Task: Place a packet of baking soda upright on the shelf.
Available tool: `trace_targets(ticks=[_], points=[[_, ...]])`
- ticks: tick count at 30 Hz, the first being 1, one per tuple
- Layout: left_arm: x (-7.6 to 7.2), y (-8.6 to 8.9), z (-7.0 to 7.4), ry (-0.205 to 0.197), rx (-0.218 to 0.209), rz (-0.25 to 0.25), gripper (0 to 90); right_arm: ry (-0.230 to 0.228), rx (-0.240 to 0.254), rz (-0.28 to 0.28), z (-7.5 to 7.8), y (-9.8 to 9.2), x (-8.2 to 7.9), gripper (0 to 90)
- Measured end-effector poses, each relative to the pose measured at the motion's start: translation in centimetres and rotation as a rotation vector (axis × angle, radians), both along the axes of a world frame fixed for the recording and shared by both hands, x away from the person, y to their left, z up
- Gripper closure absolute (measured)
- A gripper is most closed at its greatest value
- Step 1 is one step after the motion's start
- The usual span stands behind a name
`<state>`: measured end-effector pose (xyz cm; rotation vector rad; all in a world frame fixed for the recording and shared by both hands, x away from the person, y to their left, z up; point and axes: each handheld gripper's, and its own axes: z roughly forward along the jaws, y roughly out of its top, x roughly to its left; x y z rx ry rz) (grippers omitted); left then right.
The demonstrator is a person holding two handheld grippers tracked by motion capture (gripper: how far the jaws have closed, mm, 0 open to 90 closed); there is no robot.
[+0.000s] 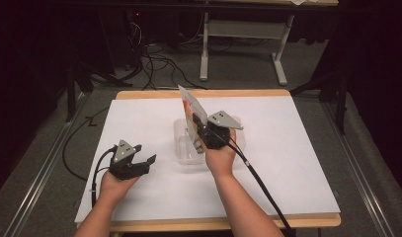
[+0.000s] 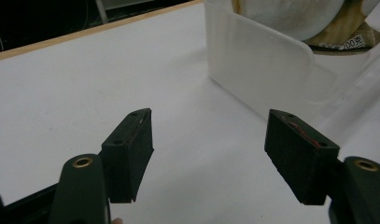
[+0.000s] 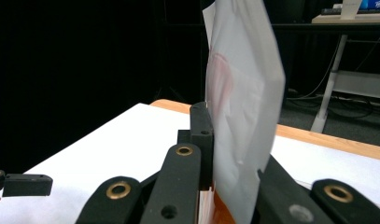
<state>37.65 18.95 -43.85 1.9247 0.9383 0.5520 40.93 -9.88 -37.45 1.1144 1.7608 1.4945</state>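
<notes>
A clear plastic container (image 1: 181, 148) stands at the middle of the white table top (image 1: 297, 163). Above it my right gripper (image 1: 197, 123) is shut on a flat white packet with orange print (image 1: 190, 104), held upright on its edge. In the right gripper view the packet (image 3: 243, 107) rises between the shut jaws of the right gripper (image 3: 220, 154). My left gripper (image 1: 145, 154) rests open near the table, left of the container. Nothing lies between its fingers (image 2: 131, 149), and the left gripper (image 2: 211, 126) faces the container's wall (image 2: 257, 65). A printed packet (image 2: 337, 32) shows over that wall.
The table has a wooden edge (image 1: 203, 93) at the far side. Beyond it are a dark floor with cables (image 1: 159, 64) and a white table frame (image 1: 243, 29). The right gripper's cable (image 1: 262, 187) trails toward the near right edge.
</notes>
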Motion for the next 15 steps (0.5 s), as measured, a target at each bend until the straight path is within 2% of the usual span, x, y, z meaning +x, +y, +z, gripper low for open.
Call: trace_targets(ticks=[6,12,15], points=[[0.0,0.0,0.0,0.001,0.002,-0.002,32.9,-0.002,-0.014,0.005,-0.9,0.7,0.1,90.0],[0.1,-0.1,-0.1,0.004,0.002,-0.003,32.9,0.008,-0.008,0.020,-2.2,0.3,0.1,90.0],[0.1,-0.2,-0.1,0.004,0.007,-0.008,32.9,0.012,-0.006,0.022,-2.3,0.3,0.0,90.0]])
